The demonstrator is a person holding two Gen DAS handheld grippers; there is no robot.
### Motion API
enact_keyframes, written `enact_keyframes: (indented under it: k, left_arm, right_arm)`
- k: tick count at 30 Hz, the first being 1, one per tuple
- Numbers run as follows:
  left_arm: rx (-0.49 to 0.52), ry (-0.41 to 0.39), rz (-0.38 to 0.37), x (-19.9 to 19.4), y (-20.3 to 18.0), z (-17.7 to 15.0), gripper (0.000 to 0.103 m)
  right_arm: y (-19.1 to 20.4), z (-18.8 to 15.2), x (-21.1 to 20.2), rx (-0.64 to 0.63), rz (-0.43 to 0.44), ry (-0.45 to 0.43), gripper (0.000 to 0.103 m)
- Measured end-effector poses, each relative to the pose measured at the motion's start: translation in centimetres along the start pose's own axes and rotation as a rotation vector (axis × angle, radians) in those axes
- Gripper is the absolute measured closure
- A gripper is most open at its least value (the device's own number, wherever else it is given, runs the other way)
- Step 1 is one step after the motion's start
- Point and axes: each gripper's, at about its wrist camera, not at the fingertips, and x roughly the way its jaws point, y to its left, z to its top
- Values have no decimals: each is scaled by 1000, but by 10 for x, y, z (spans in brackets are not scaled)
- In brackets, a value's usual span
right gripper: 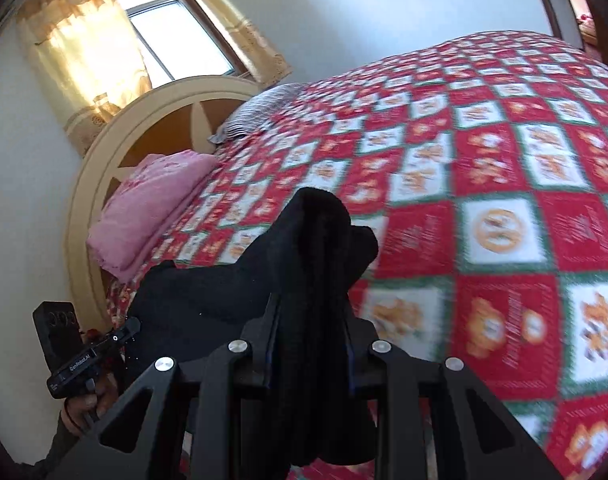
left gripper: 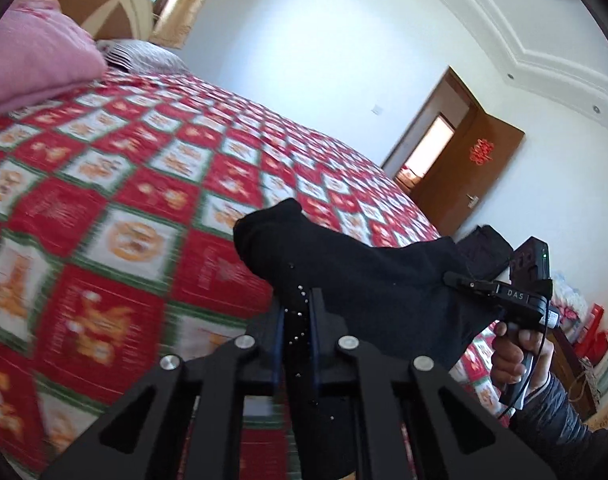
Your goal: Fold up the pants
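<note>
Black pants hang in the air above a bed, stretched between my two grippers. My left gripper is shut on a thin fold of the fabric, which bunches up beyond its fingers. In the right wrist view, my right gripper is shut on a thicker bunch of the pants, and the cloth spreads left toward the other gripper. Each wrist view shows the other gripper held in a hand at the frame's edge.
The bed carries a red, white and green patterned quilt. A folded pink blanket and a striped pillow lie by the arched headboard. A brown door stands open past the bed's far corner.
</note>
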Motion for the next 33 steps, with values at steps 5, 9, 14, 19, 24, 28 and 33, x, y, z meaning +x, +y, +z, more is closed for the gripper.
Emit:
enact_keyframes:
  k: [5,9,14,19,24,28,33]
  left_arm:
    - [-19,-34,121,-15,46,7,92]
    - [-49,78,210,16,83,-12,85]
    - [-56,51,222,19,90,-24,72]
    - [-32,16,287,3,84,-18,54]
    - [10,-76,285,-10,62,-9,35]
    - [53,-41,250,5,45,-13,32]
    - [83,37,326,31,50,-30,31]
  right_arm:
    - [41,13,67,-48,76,52,77]
    - [40,1,124,-32,21,150,76]
    - [0,-8,128,75,-17,150,45]
    - [-9,-4,82,97,-102,40,34]
    - [28,-10,45,15,57,-68,34]
    - [59,-31,65,-65,211,60,34]
    - [30,-48,83,30,182,114,36]
